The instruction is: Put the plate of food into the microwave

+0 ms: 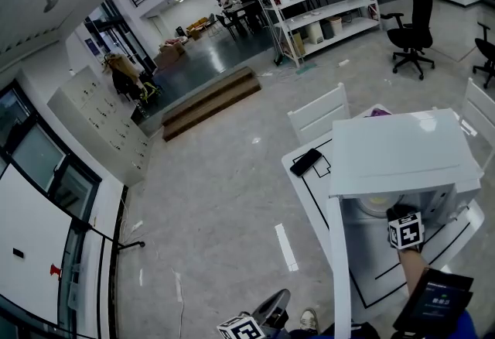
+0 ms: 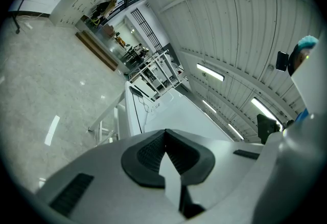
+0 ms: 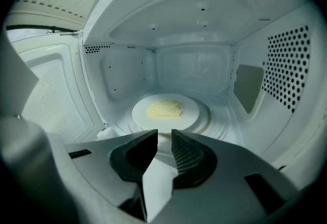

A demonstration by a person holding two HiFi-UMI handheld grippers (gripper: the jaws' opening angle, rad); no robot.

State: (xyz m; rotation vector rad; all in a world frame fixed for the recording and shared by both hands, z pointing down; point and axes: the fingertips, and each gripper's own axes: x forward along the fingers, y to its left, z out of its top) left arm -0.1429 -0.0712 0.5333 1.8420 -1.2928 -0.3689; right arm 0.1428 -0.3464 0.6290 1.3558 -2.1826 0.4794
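A white plate (image 3: pixel 164 110) with pale yellow food lies flat on the turntable inside the open white microwave (image 3: pixel 204 23). In front of the plate's near rim, my right gripper (image 3: pixel 164 133) has its jaws a little apart with nothing between them. In the head view the right gripper (image 1: pixel 404 231) is at the mouth of the microwave (image 1: pixel 402 152), whose door (image 1: pixel 338 268) swings out toward me. A sliver of the plate (image 1: pixel 377 204) shows under the oven's top. My left gripper (image 2: pixel 164 132) is shut and empty, low by my side (image 1: pixel 244 326).
The microwave stands on a white table (image 1: pixel 309 190) marked with black lines, with a black handset (image 1: pixel 306 162) at its far corner. White chairs (image 1: pixel 319 114) stand behind the table. A dark screen device (image 1: pixel 435 299) sits on the right forearm. Open floor lies to the left.
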